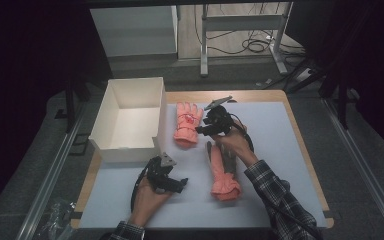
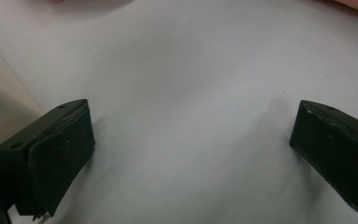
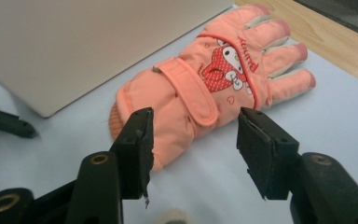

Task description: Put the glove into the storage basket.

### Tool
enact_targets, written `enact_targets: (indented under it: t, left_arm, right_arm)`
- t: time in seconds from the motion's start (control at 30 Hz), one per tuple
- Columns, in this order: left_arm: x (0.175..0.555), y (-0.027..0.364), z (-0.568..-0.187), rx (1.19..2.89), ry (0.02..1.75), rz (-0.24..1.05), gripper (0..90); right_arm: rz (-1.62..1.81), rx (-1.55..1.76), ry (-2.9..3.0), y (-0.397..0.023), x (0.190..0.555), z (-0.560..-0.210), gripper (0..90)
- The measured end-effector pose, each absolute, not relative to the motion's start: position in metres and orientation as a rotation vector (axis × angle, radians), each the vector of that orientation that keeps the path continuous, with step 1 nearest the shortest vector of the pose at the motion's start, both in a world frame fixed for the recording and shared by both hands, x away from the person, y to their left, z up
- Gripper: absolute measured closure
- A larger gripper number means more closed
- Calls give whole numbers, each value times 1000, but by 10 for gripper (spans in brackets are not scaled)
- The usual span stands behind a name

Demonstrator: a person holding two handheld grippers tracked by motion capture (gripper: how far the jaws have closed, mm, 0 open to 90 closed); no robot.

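On the table (image 1: 290,150), the box (image 1: 130,117) sits left of centre in the high view. One glove (image 1: 188,123) lies just right of it; the other glove (image 1: 222,172) lies lower, right of my left gripper (image 1: 180,183).

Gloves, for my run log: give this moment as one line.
right hand-held gripper: open, at far glove cuff | left hand-held gripper: open over mat | near glove: lying flat | box: beside far glove

A wooden table (image 1: 300,131) is covered by a pale grey-white mat (image 1: 280,165). An open white cardboard box (image 1: 111,148) is set on its left side. Two salmon-pink padded gloves are laid beside it: one (image 1: 187,124) near the box, the other (image 1: 222,175) nearer the front edge.
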State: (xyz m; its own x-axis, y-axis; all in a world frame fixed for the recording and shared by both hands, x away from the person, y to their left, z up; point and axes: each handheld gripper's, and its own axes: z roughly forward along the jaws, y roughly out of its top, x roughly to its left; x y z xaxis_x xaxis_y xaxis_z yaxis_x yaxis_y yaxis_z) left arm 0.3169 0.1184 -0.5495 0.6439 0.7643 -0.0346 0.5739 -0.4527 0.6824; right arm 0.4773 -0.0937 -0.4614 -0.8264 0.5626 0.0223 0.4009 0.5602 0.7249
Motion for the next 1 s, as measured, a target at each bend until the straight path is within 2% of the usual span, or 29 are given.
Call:
enact_targets:
  t: [0.33,0.53,0.63,0.9,1.0]
  left_arm:
    - [317,118,-550,2185,1038,364,0]
    - [317,118,-549,2188,1038,364,0]
    - [317,118,-549,2188,1038,364,0]
    - [317,118,-549,2187,1037,364,0]
    - [317,118,-550,2185,1039,363,0]
  right_arm:
    - [1092,840,2571,-76,497,-465,591]
    - [1096,868,2570,-65,511,-468,610]
    - [1079,869,2560,-60,517,-469,582]
    - [1019,878,2527,-43,531,-476,433]
    - [989,884,2527,-39,535,-481,423]
